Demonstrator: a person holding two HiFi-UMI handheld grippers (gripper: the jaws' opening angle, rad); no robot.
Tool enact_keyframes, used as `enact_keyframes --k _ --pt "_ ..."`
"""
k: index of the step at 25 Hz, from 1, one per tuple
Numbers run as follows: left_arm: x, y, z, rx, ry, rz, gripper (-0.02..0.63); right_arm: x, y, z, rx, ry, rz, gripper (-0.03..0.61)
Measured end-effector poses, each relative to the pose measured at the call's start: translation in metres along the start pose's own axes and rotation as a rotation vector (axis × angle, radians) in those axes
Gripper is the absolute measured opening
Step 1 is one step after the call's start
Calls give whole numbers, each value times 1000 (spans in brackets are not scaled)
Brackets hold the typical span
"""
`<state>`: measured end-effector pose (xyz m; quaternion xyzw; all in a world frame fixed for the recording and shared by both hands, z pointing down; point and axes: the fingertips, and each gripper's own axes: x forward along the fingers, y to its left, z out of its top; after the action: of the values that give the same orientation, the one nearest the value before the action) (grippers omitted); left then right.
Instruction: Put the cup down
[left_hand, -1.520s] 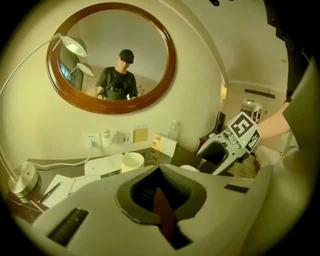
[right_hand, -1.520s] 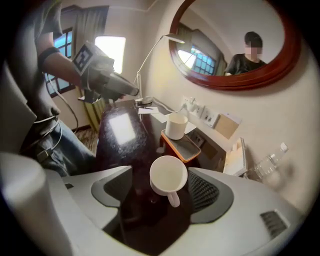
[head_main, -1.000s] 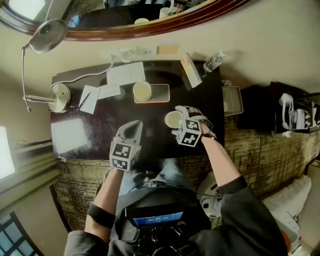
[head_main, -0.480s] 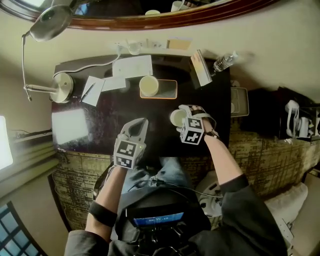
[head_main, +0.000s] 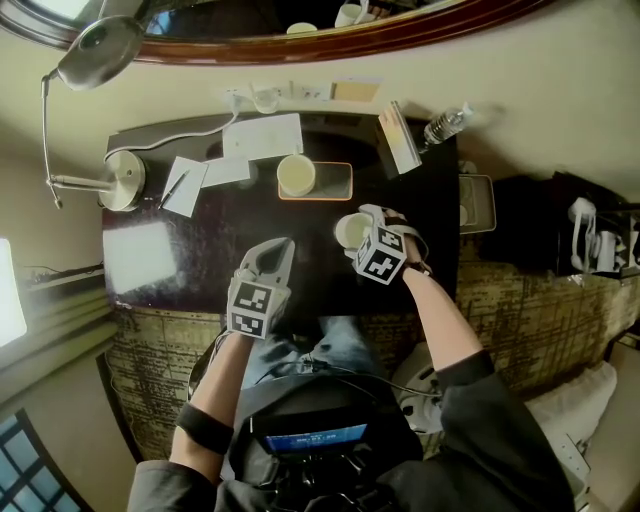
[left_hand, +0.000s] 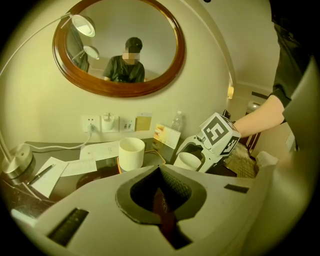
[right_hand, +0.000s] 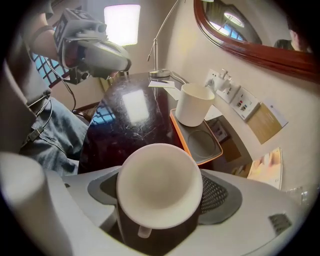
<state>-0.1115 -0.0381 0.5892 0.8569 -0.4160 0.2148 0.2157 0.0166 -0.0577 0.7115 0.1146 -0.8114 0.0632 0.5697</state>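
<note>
We read this as a hotel room: a dark desk (head_main: 200, 250) stands against the wall beneath an oval wood-framed mirror (left_hand: 155, 45). A lamp (head_main: 122, 180) sits at its left edge and a water bottle (head_main: 445, 125) at its far right corner, with patterned carpet (head_main: 520, 300) below.

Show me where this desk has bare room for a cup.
Widest bare patch: the desk's near left, bordered by the lamp base, the papers and the front edge. A smaller one lies between the tray and the front edge. The back edge is crowded: papers, tray with a cup, a leaflet, a bottle.
</note>
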Motion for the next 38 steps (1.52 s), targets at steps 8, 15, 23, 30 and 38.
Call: enact_keyframes --k 8,15,23,30,38 --pt "1 5 4 1 -5 -2 0 -17 -43 36 43 -44 -53 443" --pt "-1 18 7 -9 -10 20 0 -17 -91 62 7 -45 -93 443" --pt "-2 35 5 -24 -5 56 0 6 -113 74 -29 -15 -60 443" --pt "-9 47 -4 -41 9 89 0 21 -113 80 -88 7 -52 445" --pt "-13 51 -6 -52 7 108 0 22 -113 85 -114 -17 -74 476"
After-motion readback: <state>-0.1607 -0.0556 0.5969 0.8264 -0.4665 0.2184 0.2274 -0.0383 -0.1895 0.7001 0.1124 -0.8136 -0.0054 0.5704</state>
